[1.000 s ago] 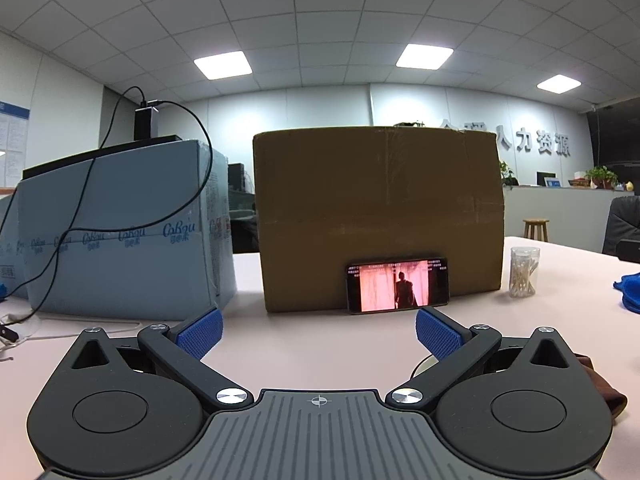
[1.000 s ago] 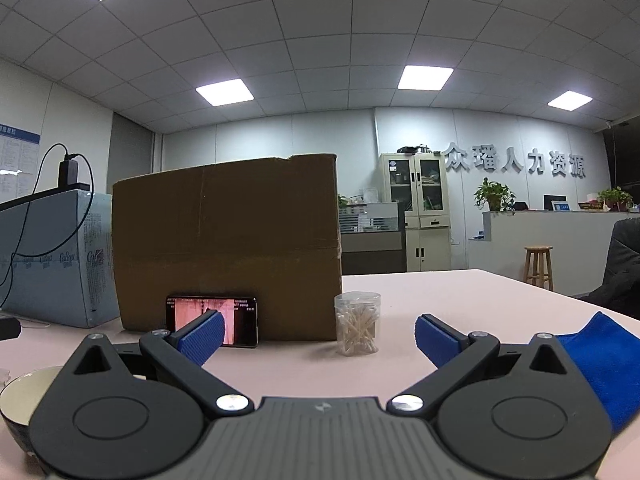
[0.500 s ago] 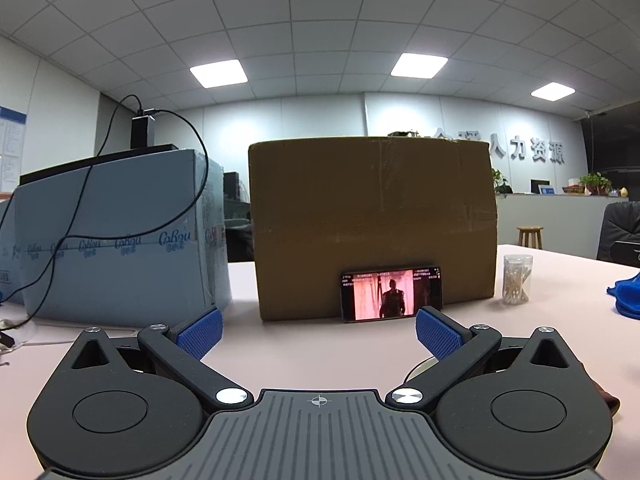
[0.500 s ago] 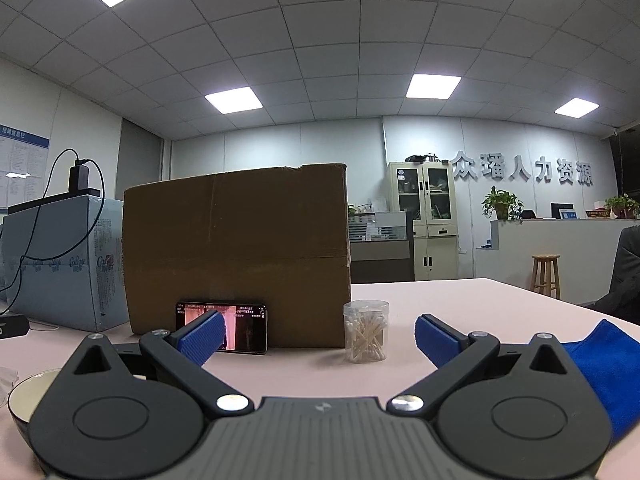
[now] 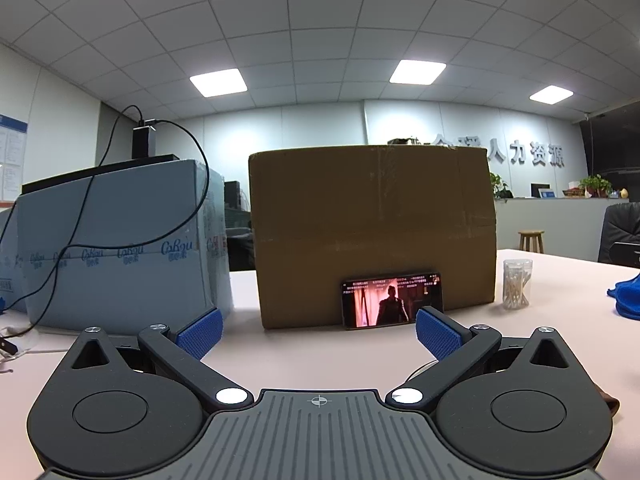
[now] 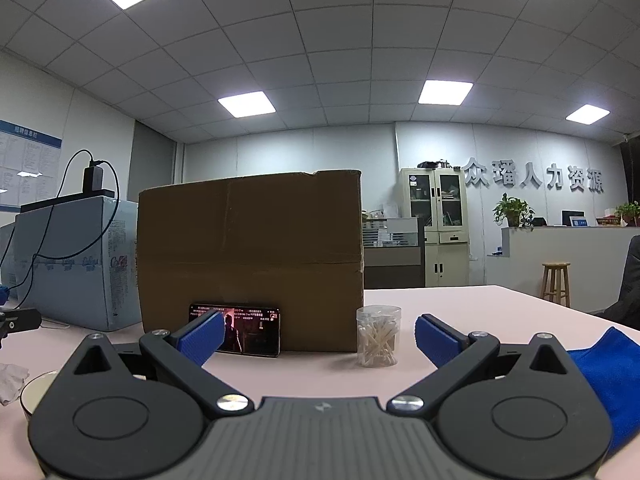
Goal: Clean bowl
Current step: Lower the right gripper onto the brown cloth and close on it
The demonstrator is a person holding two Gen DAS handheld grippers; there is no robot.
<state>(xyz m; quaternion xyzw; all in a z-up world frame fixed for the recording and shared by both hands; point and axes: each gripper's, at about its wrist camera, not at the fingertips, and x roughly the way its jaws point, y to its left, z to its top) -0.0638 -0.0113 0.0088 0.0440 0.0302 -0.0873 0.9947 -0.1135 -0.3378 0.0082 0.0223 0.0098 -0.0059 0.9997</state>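
A white bowl (image 6: 34, 390) with a dark rim sits on the pink table at the lower left of the right wrist view, mostly hidden behind my gripper body. Only a thin rim arc (image 5: 416, 370) shows in the left wrist view. A blue cloth (image 6: 600, 364) lies at the right; it also shows in the left wrist view (image 5: 626, 294). My left gripper (image 5: 318, 334) is open and empty above the table. My right gripper (image 6: 318, 338) is open and empty too.
A brown cardboard box (image 5: 372, 232) stands ahead with a lit phone (image 5: 392, 300) leaning on it. A jar of cotton swabs (image 6: 378, 336) stands right of it. A blue carton (image 5: 116, 248) with a cable is at the left. Crumpled tissue (image 6: 10, 378) lies beside the bowl.
Both views have tilted upward and show more ceiling; the box and phone sit lower in view. Both grippers stay open.
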